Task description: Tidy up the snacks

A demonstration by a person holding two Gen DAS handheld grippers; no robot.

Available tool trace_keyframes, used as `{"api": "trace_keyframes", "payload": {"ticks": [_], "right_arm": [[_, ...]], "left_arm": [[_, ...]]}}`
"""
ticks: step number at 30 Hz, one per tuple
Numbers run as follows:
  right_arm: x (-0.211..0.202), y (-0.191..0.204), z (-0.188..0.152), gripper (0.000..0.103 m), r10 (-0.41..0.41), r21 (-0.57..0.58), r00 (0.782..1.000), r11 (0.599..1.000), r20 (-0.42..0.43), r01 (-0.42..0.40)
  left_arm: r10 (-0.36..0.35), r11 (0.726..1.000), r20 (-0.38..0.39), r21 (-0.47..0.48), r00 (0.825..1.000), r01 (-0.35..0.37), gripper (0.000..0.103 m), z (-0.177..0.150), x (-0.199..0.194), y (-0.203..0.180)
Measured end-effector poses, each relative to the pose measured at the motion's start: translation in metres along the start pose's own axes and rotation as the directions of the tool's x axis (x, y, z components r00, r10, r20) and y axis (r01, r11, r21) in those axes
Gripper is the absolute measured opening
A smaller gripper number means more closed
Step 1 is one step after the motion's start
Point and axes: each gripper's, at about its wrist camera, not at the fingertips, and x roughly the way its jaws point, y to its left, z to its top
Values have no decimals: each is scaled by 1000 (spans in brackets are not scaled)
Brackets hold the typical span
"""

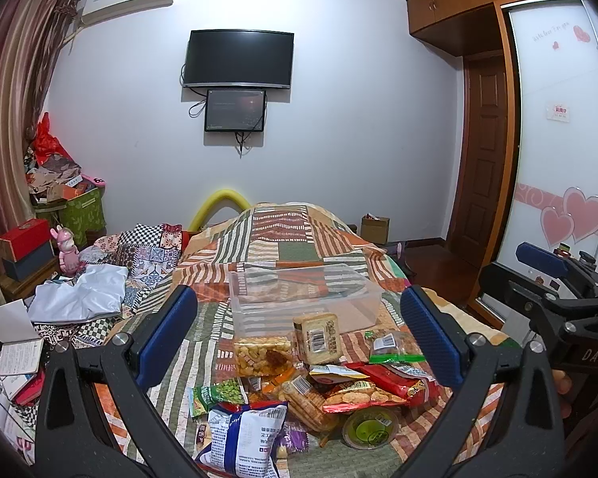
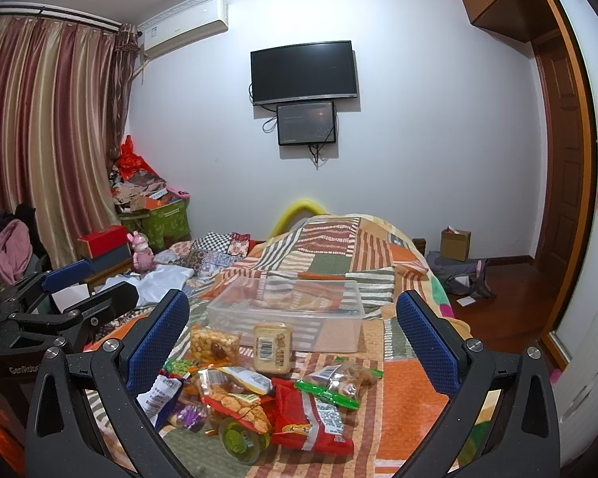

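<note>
I count one clear plastic bin (image 1: 303, 294) at the centre of my left view, and about ten snack packets (image 1: 299, 382) heaped below it, some overlapping. Two dark screens (image 1: 238, 59) hang at upper centre. Two hand-held grippers: left hand-held gripper (image 1: 299, 332), right hand-held gripper (image 2: 293, 336).

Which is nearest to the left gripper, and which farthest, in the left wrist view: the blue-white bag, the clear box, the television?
1. Blue-white bag: between the fingers of the left gripper, low.
2. Clear box: ahead on the bed.
3. Television: on the far wall.
</note>
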Motion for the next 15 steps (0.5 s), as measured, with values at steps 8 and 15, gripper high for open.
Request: {"api": "trace_keyframes", "payload": {"ticks": [8, 15], "right_arm": [[5, -4, -3, 103, -8, 8, 1000, 1000, -13, 8], [22, -16, -14, 103, -35, 27, 997, 999, -70, 37]], "left_arm": [[1, 1000, -13, 10, 1000, 0, 103, -3, 3, 1], [13, 1000, -75, 26, 997, -11, 103, -12, 21, 9]]}}
